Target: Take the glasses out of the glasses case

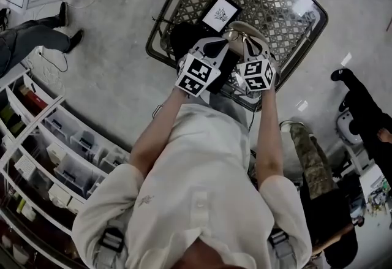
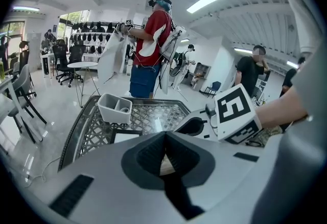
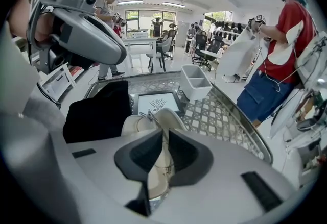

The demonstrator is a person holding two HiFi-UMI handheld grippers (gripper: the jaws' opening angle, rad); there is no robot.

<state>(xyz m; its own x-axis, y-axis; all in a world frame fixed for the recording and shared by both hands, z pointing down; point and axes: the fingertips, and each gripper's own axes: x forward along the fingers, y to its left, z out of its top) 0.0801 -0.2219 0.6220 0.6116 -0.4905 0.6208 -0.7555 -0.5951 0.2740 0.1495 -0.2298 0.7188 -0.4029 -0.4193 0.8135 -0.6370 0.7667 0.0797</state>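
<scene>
My left tool (image 2: 164, 141) is pinched shut on a cream sliver, which I take for the near edge of the glasses case (image 3: 134, 125). The case lies open at the tabletop's (image 1: 275, 4) six o'clock edge. The wire glasses (image 3: 147, 116) are inside it, not yet lifted. At its three o'clock my right tool (image 3: 164, 140) clamps the cream flap. Next, I judge, one tool must release and take the frame.

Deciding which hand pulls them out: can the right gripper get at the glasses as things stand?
Probably not: the right gripper is clamped on the open glasses case. The glasses lie exposed just past its jaws.
</scene>
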